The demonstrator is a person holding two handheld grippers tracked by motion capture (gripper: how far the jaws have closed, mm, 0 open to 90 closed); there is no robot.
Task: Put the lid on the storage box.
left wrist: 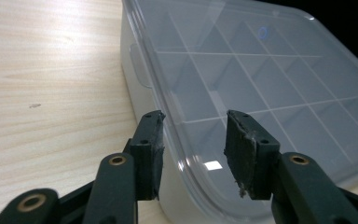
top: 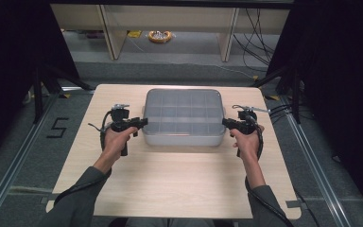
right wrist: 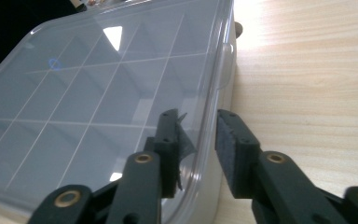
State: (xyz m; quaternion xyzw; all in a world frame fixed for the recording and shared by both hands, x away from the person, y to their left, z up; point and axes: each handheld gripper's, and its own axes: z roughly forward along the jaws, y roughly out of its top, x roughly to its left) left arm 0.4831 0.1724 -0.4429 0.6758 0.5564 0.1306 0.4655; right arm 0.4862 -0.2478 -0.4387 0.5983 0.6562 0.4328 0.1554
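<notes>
Pale wooden surface [top: 179, 184] under my lidded box [top: 184, 116]; left hand-held gripper [left wrist: 193, 140] and right hand-held gripper [right wrist: 196, 140] both gape astride its lid rim, unclamped; an uneven squeeze could skew or slip off it.

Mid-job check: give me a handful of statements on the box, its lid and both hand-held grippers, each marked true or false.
1. The clear plastic compartment box has its lid on. True.
2. The box stands on the grey floor. False: it stands on the pale wooden table.
3. The left hand-held gripper has its jaws astride the lid's rim, not pressing on it. True.
4. The right hand-held gripper is clamped shut on a red cup. False: its jaws stand apart over the lid's edge.
5. The two grippers sit at the same side of the box. False: they sit at opposite sides.
</notes>
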